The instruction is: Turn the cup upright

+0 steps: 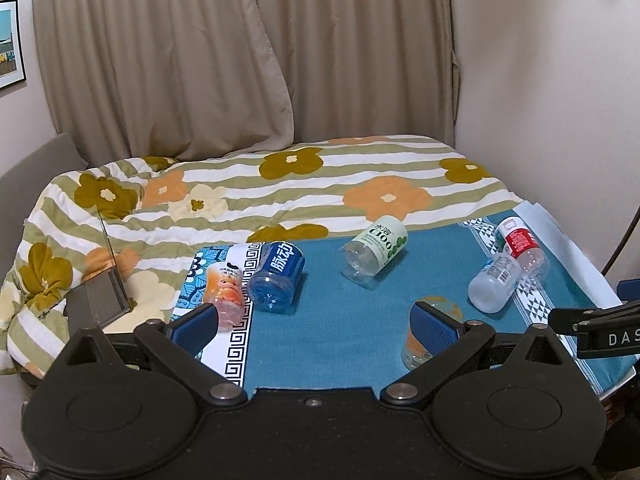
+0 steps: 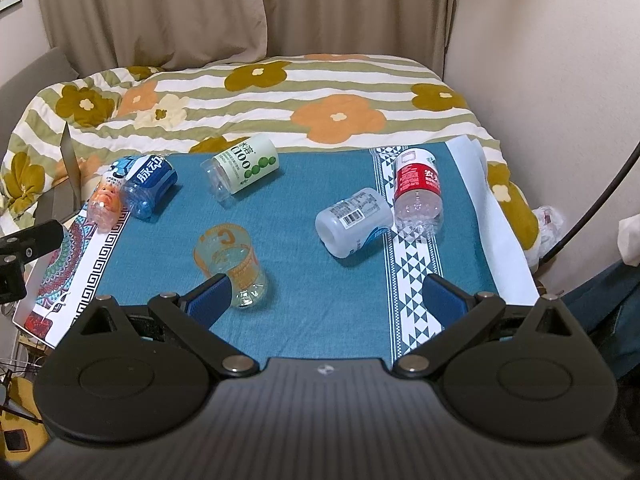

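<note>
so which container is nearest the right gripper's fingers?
The clear orange-printed cup, against the right gripper's left finger; the five cut bottles lie farther back.

Clear glossy glass or plastic cup (image 2: 231, 266) with orange print, just beyond the right hand-held gripper (image 2: 326, 300). Matt black plastic frame, blue ribbed pads (image 2: 210, 294), bright metal pivots. Farther ahead, clear shiny plastic bottles (image 2: 356, 220) with glossy labels, on matt woven teal cloth (image 2: 320, 304). Beyond that, a soft floral quilt (image 2: 280, 100) and matt beige curtains (image 2: 160, 8).
</note>
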